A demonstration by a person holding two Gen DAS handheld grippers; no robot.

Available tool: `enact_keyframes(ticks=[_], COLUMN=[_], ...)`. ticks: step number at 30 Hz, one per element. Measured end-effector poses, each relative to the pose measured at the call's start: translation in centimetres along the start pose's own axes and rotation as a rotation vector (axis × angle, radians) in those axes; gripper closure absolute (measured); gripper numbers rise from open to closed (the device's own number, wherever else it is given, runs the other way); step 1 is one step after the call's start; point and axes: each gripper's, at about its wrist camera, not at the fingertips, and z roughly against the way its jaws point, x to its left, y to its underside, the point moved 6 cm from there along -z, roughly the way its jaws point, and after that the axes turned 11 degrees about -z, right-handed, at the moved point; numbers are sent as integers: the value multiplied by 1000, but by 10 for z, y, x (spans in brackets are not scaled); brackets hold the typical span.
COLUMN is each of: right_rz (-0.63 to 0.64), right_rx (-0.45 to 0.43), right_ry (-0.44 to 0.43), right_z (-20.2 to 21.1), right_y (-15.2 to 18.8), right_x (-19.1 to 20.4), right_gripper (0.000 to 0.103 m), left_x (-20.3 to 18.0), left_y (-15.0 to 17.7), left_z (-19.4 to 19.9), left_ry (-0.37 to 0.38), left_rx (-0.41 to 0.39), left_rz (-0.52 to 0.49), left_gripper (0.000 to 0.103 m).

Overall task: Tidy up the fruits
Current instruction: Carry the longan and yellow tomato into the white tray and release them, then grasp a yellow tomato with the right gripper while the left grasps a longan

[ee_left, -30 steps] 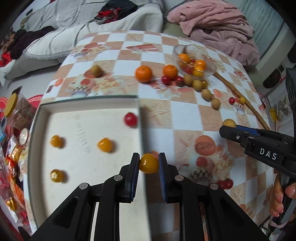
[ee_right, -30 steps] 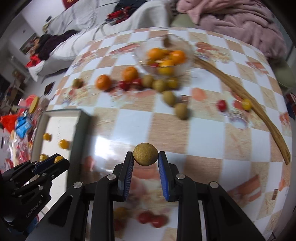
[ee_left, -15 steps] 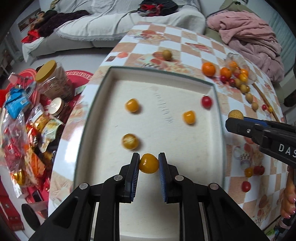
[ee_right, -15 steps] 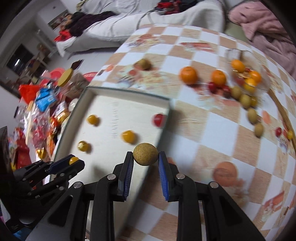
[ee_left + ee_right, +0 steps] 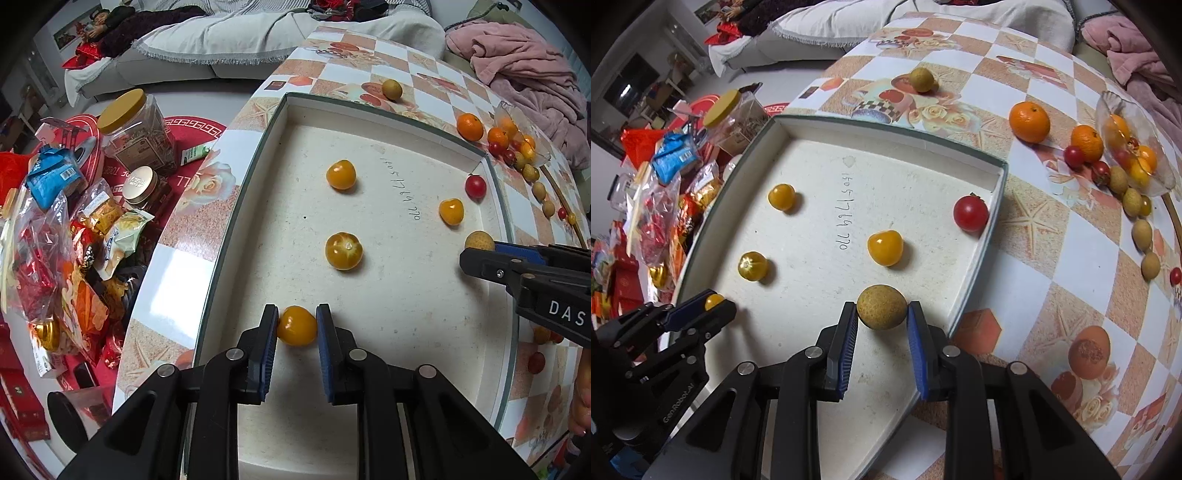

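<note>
My left gripper (image 5: 296, 325) is shut on a yellow-orange golden berry (image 5: 296, 325), held low over the near left part of the white tray (image 5: 388, 302). My right gripper (image 5: 882, 314) is shut on a tan longan (image 5: 882, 306), held over the tray's near right part (image 5: 975, 266). In the tray lie three yellow berries (image 5: 341, 174) (image 5: 343, 250) (image 5: 451, 211) and a red cherry tomato (image 5: 475, 185). The right gripper shows in the left wrist view (image 5: 480, 247); the left gripper shows in the right wrist view (image 5: 713, 304).
On the checkered table beyond the tray lie a loose longan (image 5: 921, 79), two oranges (image 5: 1029, 117), cherry tomatoes, a row of longans (image 5: 1141, 232) and a glass bowl of fruit (image 5: 1134, 147). Snack bags and jars (image 5: 133, 133) crowd the floor left of the table.
Both grippers have carried their fruits from over the table to over the tray, moving left and lower. Each stays shut on its fruit.
</note>
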Motion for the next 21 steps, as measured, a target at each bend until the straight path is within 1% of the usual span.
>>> enact_keyframes(ticks=[4, 7, 9, 11, 12, 14, 15, 16, 18, 20, 21], right_rz=[9, 13, 23, 28, 30, 32, 33, 34, 37, 34, 30], right_rx=[9, 20, 17, 18, 19, 23, 23, 24, 19, 10, 3], right_ry=[14, 17, 21, 16, 15, 7, 2, -2, -6, -22, -35], right_z=[-5, -8, -9, -9, -9, -10, -10, -11, -9, -5, -2], right_y=[1, 2, 1, 1, 1, 0, 0, -1, -1, -3, -4], right_x=[1, 0, 1, 3, 4, 8, 9, 12, 15, 17, 18], right_gripper=[73, 73, 70, 64, 62, 56, 56, 53, 47, 36, 33], left_x=[-3, -4, -4, -4, -4, -1, -1, -2, -4, -4, -4], left_y=[4, 4, 4, 4, 4, 4, 4, 4, 5, 6, 6], left_z=[-5, -5, -5, -5, -5, -4, -3, 0, -1, -2, -2], left_ry=[-2, -5, -5, -6, -9, -42, -20, -15, -33, -34, -31], left_rx=[29, 27, 31, 32, 33, 37, 26, 12, 20, 32, 33], left_rz=[-15, -21, -24, -29, -31, -32, -28, -25, -47, -51, -48], left_gripper=[80, 80, 80, 80, 78, 47, 37, 37, 37, 37, 37])
